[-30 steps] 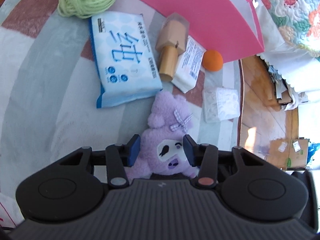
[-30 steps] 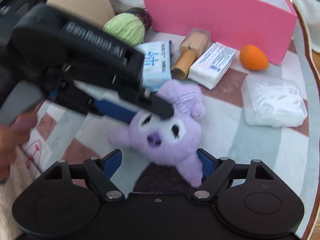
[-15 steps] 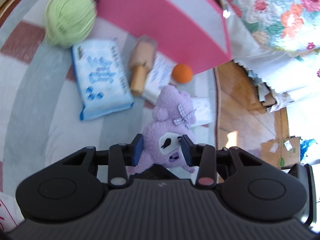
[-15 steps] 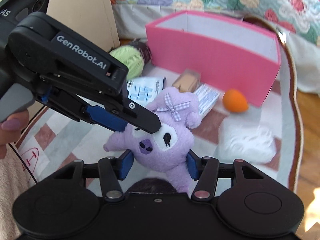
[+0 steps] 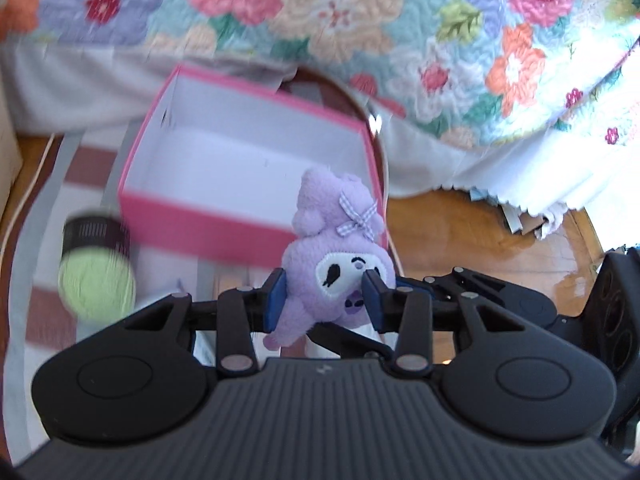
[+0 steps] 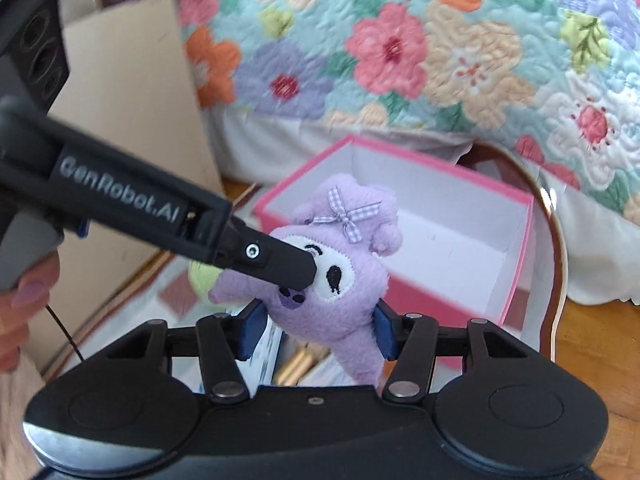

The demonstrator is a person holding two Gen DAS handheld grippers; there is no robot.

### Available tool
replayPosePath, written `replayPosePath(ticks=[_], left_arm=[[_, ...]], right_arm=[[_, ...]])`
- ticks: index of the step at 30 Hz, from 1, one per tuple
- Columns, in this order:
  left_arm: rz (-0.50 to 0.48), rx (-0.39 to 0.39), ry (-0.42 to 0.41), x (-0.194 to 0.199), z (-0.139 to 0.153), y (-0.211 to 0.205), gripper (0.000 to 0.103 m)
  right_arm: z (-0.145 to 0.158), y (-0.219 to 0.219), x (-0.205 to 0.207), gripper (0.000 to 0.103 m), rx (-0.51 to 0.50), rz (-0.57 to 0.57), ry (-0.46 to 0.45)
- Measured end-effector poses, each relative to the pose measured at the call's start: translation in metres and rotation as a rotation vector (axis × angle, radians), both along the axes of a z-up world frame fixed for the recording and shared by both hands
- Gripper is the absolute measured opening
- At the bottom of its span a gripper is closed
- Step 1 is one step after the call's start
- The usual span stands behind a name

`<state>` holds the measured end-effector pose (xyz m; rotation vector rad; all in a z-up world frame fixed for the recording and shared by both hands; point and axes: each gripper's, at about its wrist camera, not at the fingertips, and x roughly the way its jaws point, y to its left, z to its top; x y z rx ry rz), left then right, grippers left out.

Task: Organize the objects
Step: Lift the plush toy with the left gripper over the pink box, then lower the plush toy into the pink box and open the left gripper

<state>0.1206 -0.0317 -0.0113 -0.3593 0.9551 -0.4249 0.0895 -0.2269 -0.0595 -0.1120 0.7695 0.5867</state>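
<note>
A purple plush toy [image 5: 332, 240] with a checked bow hangs in the air, held by both grippers. In the left wrist view my left gripper [image 5: 324, 298] is shut on its head, with the blue pads pressing on either side of the white face. In the right wrist view my right gripper [image 6: 318, 330] is shut on the plush [image 6: 344, 280] lower down, around its body. One of the left gripper's fingers [image 6: 280, 260] lies across the face. Behind the toy stands an open pink box [image 5: 192, 220] with a white inside [image 6: 516, 272].
A green yarn ball [image 5: 96, 284] and a dark spool [image 5: 94, 232] lie left of the box on the striped rug. A flowered quilt [image 6: 400, 60] hangs behind. Cardboard [image 6: 132, 120] stands at the left, wooden floor [image 5: 480, 232] at the right. A hand [image 6: 24, 300] holds the left gripper.
The right gripper's jaws came in onto the plush. Both grippers then rose with it off the rug, and the views now look into the open pink box.
</note>
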Motion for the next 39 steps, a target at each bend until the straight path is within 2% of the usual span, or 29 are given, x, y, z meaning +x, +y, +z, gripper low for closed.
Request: replayPosePath(ticks=[5, 8, 12, 17, 19, 22, 25, 30, 33, 37, 39], left_arm=[[-0.031, -0.049, 0.000, 0.055, 0.005, -0.001, 0.040], [-0.036, -0.045, 0.001, 0.085, 0.000, -0.006, 0.040], [-0.020, -0.040, 0.040, 0.125, -0.017, -0.014, 0.040], [0.009, -0.065, 0.129, 0.170, -0.053, -0.019, 0.040], [0.021, -0.075, 0.168, 0.185, -0.069, -0.019, 0.040], [0.034, -0.130, 0.226, 0.206, -0.093, -0.010, 0.040], [0.049, -0.173, 0.273, 0.219, -0.112, -0.005, 0.040], [0.049, -0.149, 0.296, 0.226, -0.128, -0.013, 0.039], [0.006, -0.161, 0.295, 0.229, -0.137, -0.017, 0.039], [0.003, -0.149, 0.314, 0.233, -0.145, -0.023, 0.039], [0.002, -0.136, 0.329, 0.235, -0.148, -0.028, 0.039]], right_arm=[[0.007, -0.008, 0.041, 0.060, 0.036, -0.061, -0.017], [0.006, -0.010, 0.070, 0.060, 0.068, -0.097, -0.001], [-0.005, -0.011, 0.111, 0.060, 0.084, -0.142, 0.066], [-0.028, -0.010, 0.154, 0.060, 0.051, -0.191, 0.156], [-0.041, -0.007, 0.169, 0.060, 0.027, -0.204, 0.181], [-0.056, 0.003, 0.185, 0.060, -0.024, -0.235, 0.210], [-0.067, 0.015, 0.192, 0.060, -0.107, -0.231, 0.194], [-0.083, 0.017, 0.206, 0.060, -0.142, -0.241, 0.239], [-0.090, 0.019, 0.210, 0.060, -0.206, -0.277, 0.242], [-0.095, 0.024, 0.210, 0.060, -0.282, -0.255, 0.221], [-0.098, 0.028, 0.209, 0.060, -0.353, -0.264, 0.172]])
